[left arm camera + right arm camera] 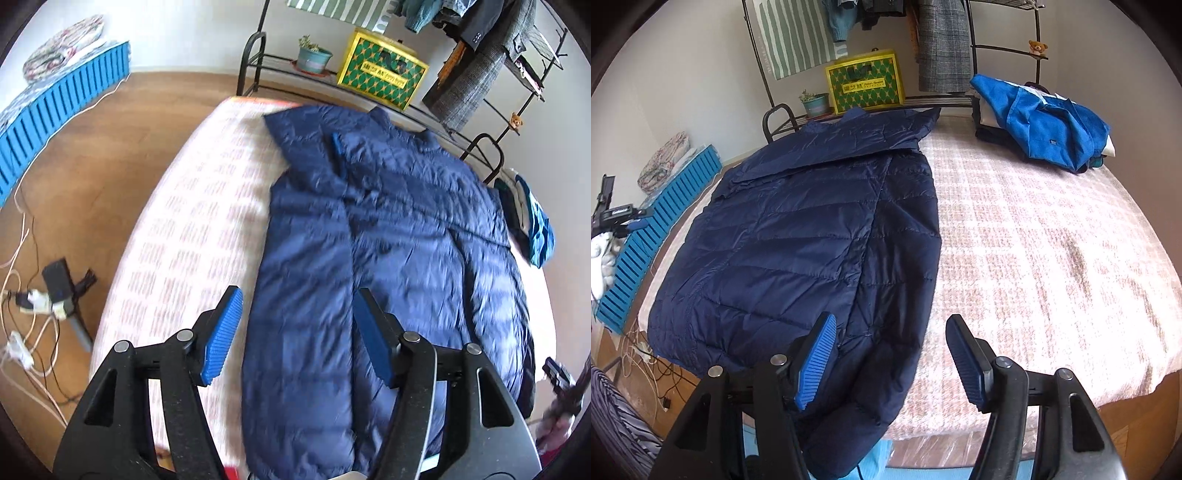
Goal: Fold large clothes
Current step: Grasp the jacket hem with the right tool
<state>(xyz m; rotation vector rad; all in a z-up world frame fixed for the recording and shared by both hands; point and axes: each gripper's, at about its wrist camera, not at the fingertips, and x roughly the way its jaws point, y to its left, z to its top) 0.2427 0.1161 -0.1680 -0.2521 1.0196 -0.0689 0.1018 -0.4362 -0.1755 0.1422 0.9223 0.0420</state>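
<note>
fingers (221, 332) apart, over jacket (388, 229)

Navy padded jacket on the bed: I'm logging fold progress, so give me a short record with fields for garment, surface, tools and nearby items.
garment: navy padded jacket, lying flat, sleeves folded in over the body, hem hanging over the near bed edge
surface: bed with pink checked cover
left tool: open, holding nothing, above the jacket
right tool: open, holding nothing, over the jacket's hem corner
nearby: blue garment on a pile at the far corner; yellow box on the rack behind
</note>
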